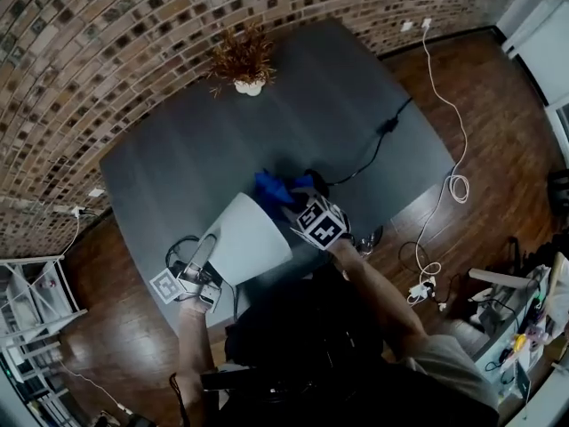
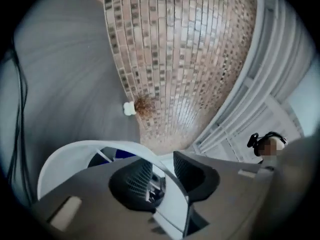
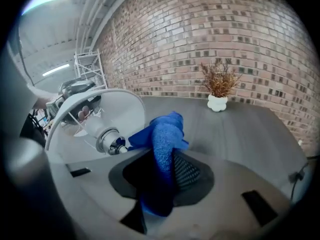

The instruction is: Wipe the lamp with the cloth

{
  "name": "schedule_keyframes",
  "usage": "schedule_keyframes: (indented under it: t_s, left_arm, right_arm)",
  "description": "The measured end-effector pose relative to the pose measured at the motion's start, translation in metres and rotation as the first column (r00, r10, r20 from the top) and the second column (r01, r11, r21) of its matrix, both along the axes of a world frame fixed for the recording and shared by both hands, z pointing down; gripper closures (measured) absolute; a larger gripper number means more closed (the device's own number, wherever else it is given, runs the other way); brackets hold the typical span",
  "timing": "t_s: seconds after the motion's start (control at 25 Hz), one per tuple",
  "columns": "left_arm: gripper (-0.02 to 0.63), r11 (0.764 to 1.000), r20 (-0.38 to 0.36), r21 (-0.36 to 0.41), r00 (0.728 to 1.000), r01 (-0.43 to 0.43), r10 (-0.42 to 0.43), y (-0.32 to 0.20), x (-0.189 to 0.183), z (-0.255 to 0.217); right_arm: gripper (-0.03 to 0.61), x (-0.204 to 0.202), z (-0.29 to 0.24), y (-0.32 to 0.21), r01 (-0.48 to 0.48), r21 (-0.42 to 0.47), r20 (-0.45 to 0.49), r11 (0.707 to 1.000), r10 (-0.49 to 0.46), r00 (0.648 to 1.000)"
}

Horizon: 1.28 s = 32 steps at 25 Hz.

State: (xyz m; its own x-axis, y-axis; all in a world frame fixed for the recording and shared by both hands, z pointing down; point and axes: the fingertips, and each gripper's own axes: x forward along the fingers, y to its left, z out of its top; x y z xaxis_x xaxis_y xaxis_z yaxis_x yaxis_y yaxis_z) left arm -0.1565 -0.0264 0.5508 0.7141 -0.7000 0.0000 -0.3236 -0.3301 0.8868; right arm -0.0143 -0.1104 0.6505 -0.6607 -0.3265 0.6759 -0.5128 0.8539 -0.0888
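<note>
The lamp [image 1: 253, 238] lies tipped over near the front edge of the table [image 1: 178, 167], with its white shade toward the person. The left gripper [image 1: 204, 256] is at the shade's rim. In its own view the jaws stand partly apart with the thin rim running between them, and a gap shows beside one pad, so it does not look clamped. The right gripper [image 1: 293, 205] is closed tight on the bunched blue cloth [image 1: 271, 185], which hangs just beside the socket and bulb [image 3: 95, 126].

The main risk is the loose hold. If the cloth pushes on the shade while the left jaws are slack, the lamp could roll or slide toward the table edge. Squeezing hard instead could dent or crease the thin shade. The hard jaw tips sit close behind the cloth, so a careless stroke could knock the bulb. The cord [image 1: 373, 149] could also snag as the lamp turns.
</note>
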Motion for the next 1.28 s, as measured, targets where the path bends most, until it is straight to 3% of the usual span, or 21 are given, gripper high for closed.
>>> schedule_keyframes:
  t_s: [0.12, 0.24, 0.32, 0.4, 0.48, 0.56, 0.72, 0.92, 1.0, 1.08, 1.2, 1.28]
  left_arm:
    - [0.532, 0.996, 0.007, 0.081, 0.999, 0.035, -0.036, -0.018, 0.004, -0.009]
    - [0.538, 0.993, 0.016, 0.11, 0.999, 0.044, -0.046, -0.032, 0.004, -0.01]
    - [0.535, 0.995, 0.016, 0.095, 0.999, 0.039, -0.041, -0.036, 0.002, -0.008]
    - [0.535, 0.995, 0.018, 0.088, 0.999, 0.043, -0.045, -0.037, 0.001, -0.009]
    - [0.537, 0.995, 0.014, 0.07, 0.997, 0.071, -0.072, -0.037, -0.002, -0.007]
    - [0.537, 0.993, -0.008, 0.038, 0.994, 0.108, -0.107, -0.041, -0.006, -0.005]
    - [0.538, 0.988, -0.025, -0.025, 0.988, 0.149, -0.15, -0.054, -0.016, -0.003]
    - [0.541, 0.975, -0.059, -0.105, 0.977, 0.196, -0.203, -0.062, -0.029, 0.002]
    - [0.54, 0.973, -0.063, -0.113, 0.976, 0.199, -0.207, -0.063, -0.03, 0.003]
    - [0.54, 0.974, -0.059, -0.113, 0.977, 0.196, -0.203, -0.065, -0.032, 0.003]
    - [0.54, 0.981, -0.04, -0.08, 0.983, 0.175, -0.179, -0.067, -0.031, 0.001]
    - [0.545, 0.994, 0.037, 0.01, 0.993, 0.112, -0.112, -0.06, -0.022, -0.005]
  right_arm:
    - [0.48, 0.008, -0.002, -0.014, -0.056, 0.051, 0.054, 0.997, 0.053, 0.997]
    - [0.48, 0.01, -0.029, -0.045, -0.116, 0.004, 0.242, 0.993, 0.112, 0.964]
    - [0.48, -0.008, -0.055, -0.06, -0.059, -0.043, 0.357, 0.997, 0.071, 0.931]
    - [0.48, -0.037, -0.071, -0.06, 0.088, -0.077, 0.433, 0.993, -0.046, 0.9]
    - [0.483, -0.056, -0.082, -0.05, 0.236, -0.053, 0.478, 0.97, -0.183, 0.859]
    - [0.482, -0.051, -0.096, -0.036, 0.323, -0.002, 0.517, 0.947, -0.275, 0.81]
    - [0.482, -0.02, -0.113, 0.01, 0.365, 0.052, 0.61, 0.929, -0.319, 0.725]
    - [0.482, 0.006, -0.084, 0.082, 0.318, 0.017, 0.683, 0.948, -0.243, 0.689]
    - [0.482, 0.009, -0.057, 0.107, 0.292, -0.052, 0.696, 0.955, -0.175, 0.696]
    - [0.482, 0.004, -0.024, 0.122, 0.272, -0.15, 0.674, 0.95, -0.103, 0.732]
    - [0.482, -0.009, 0.028, 0.133, 0.269, -0.296, 0.543, 0.916, -0.071, 0.837]
    - [0.482, -0.007, 0.056, 0.14, 0.254, -0.374, 0.404, 0.892, -0.09, 0.91]
